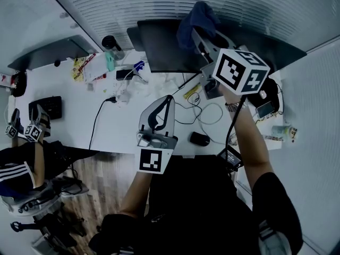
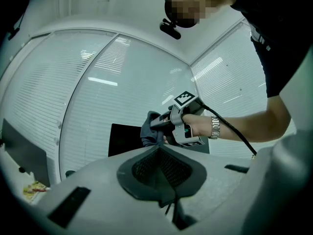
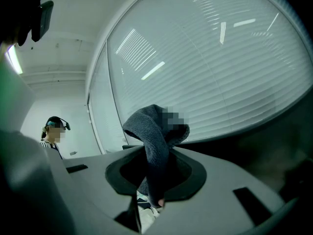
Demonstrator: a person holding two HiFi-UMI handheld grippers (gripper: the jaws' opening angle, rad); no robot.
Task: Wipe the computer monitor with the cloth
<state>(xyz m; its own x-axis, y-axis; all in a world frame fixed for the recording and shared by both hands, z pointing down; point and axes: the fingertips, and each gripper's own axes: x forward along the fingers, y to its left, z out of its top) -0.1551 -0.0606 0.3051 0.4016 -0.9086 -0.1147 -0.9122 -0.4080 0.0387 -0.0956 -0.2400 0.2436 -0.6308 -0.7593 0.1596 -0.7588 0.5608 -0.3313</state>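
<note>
Black mouse [image 1: 200, 138], tangled cables [image 1: 210, 113], dark tumbler [image 1: 112, 47]

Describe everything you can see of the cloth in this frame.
The cloth is dark blue-grey, soft and thick, like towelling or fleece. It is bunched rather than spread flat. One fold is pinched in the shut right claw, and the rest humps above the tips and droops over. It is held at the upper right corner of the dark monitor. Whether it presses on the screen cannot be told. Nothing else touches it.
</note>
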